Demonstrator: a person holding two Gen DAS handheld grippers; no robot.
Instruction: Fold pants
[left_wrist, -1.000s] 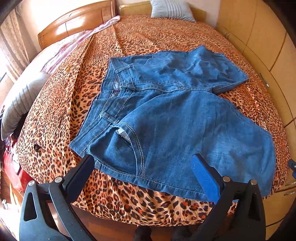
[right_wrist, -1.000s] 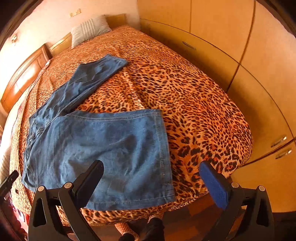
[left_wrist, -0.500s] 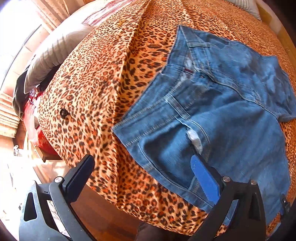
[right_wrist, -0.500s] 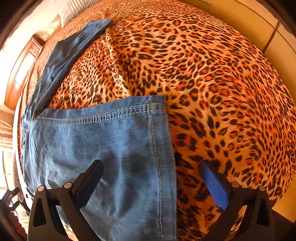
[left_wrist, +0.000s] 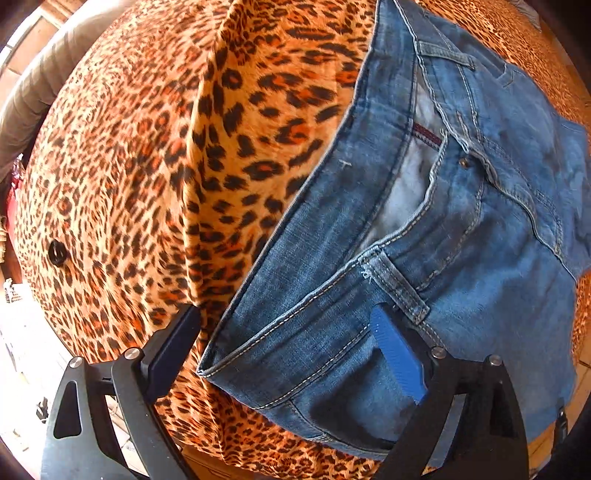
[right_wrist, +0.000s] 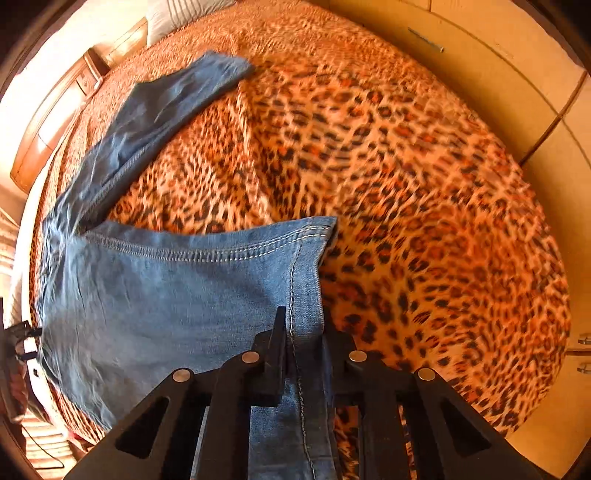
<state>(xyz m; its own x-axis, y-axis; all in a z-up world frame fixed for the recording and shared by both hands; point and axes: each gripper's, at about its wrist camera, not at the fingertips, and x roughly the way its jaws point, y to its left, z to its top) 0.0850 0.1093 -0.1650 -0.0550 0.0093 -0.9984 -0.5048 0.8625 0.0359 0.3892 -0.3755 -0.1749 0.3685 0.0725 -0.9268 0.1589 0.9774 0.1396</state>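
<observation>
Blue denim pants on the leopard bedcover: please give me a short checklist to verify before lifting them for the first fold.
1. Right gripper pinches the hem of the blue denim pants: ok, jaws closing on the cloth.
2. Left gripper grips the waistband corner: not ok, jaws closing but wide, pads not pressing.
3. Waistband corner between the left fingers: ok.
4. No leopard-print bedcover caught on the left: cannot tell; black finger rests over it.
5. Far pant leg lies flat: ok.
</observation>
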